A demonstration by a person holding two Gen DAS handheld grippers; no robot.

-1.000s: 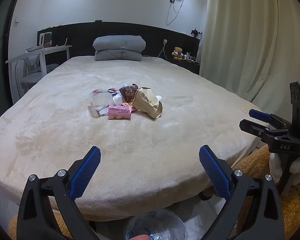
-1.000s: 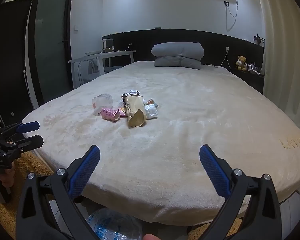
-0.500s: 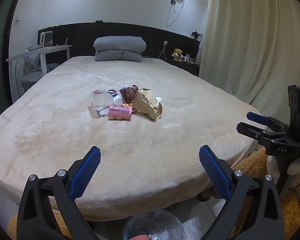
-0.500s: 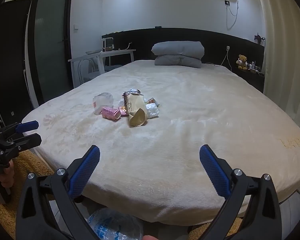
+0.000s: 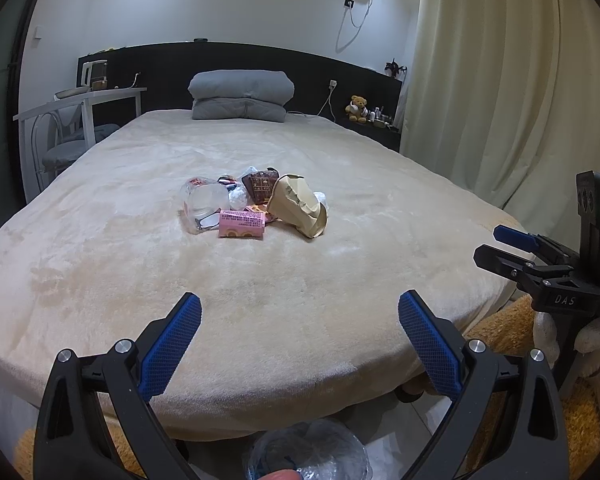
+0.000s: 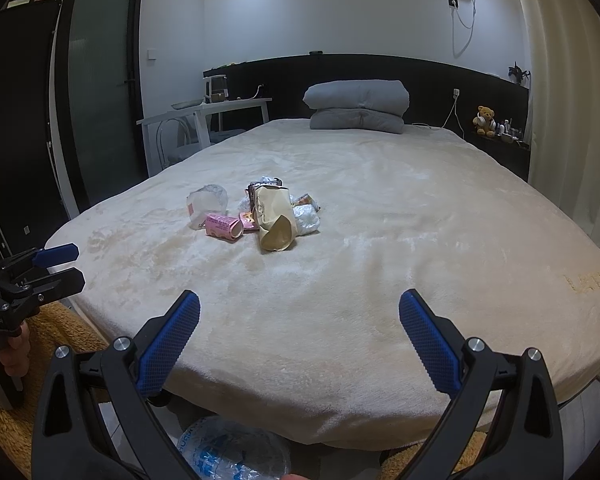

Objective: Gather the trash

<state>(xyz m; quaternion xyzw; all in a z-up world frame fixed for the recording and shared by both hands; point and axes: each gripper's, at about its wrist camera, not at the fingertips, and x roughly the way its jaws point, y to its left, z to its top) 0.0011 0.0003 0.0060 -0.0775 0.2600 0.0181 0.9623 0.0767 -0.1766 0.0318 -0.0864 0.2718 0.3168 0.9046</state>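
Both the left tongs (image 5: 299,340) and right tongs (image 6: 299,340) gape apart, empty; the trash pile (image 5: 256,208) lies on the bed (image 5: 300,280) well ahead.

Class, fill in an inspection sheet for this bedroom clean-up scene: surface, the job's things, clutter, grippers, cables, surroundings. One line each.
Surface: beige bed cover, plush, nothing spilled.
Job's things: trash pile mid-bed, with pink carton, crumpled paper bag, clear plastic cup, brown wrapper.
Clutter: nothing seen beyond the pile.
Grippers: left gripper and right gripper both open, empty, short of the bed.
Cables: white cord at the headboard socket.
Surroundings: grey pillows, teddy bear, curtain, white desk.
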